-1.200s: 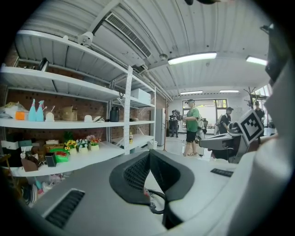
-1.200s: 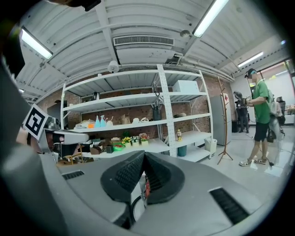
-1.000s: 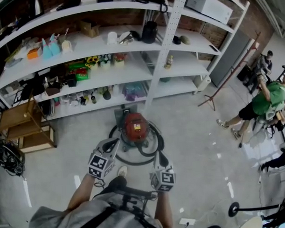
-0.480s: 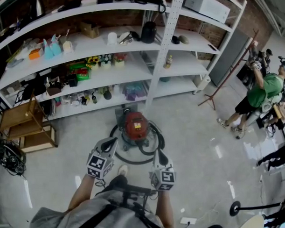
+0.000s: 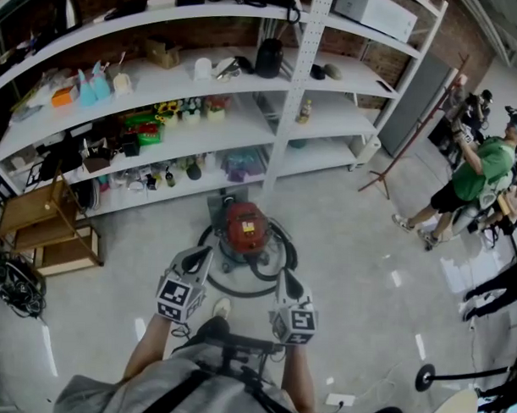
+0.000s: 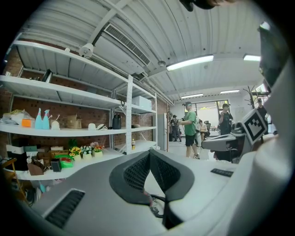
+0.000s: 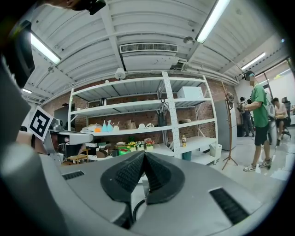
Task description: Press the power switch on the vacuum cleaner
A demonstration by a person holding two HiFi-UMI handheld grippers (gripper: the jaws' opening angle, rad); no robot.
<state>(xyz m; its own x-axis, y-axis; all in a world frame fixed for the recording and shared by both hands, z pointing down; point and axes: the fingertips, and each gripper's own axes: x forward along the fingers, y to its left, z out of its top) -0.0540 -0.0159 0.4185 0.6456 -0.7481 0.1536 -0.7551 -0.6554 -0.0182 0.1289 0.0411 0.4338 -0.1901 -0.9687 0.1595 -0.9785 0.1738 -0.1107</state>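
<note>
The vacuum cleaner (image 5: 243, 230), a red round canister, is seen standing on the floor (image 5: 350, 238) at 12 o'clock from the person, just in front of the shelf unit (image 5: 289, 118). It is ringed by its black hose (image 5: 230, 291). No clear long axis is shown by the body, so approach direction is not fixed by its shape. The power switch cannot be made out at this res.; it is presumably on the top face, near the dark patch.

The left hand-held gripper (image 5: 202, 259) is held w/ the vac at approx. 2 o'clock from its tips. The right hand-held gripper (image 5: 285, 279) is held w/ the vac at approx. 10–11 o'clock. In the head view the left is judged slightly nearer, though height above the floor cannot be read.

Both are clenched and empty: pads are pressed tip to tip in the left gripper view (image 6: 149, 156) and in the right gripper view (image 7: 144, 156). Both cameras are aimed level at the shelves, so a downward tilt is prob. needed for a press.
</note>
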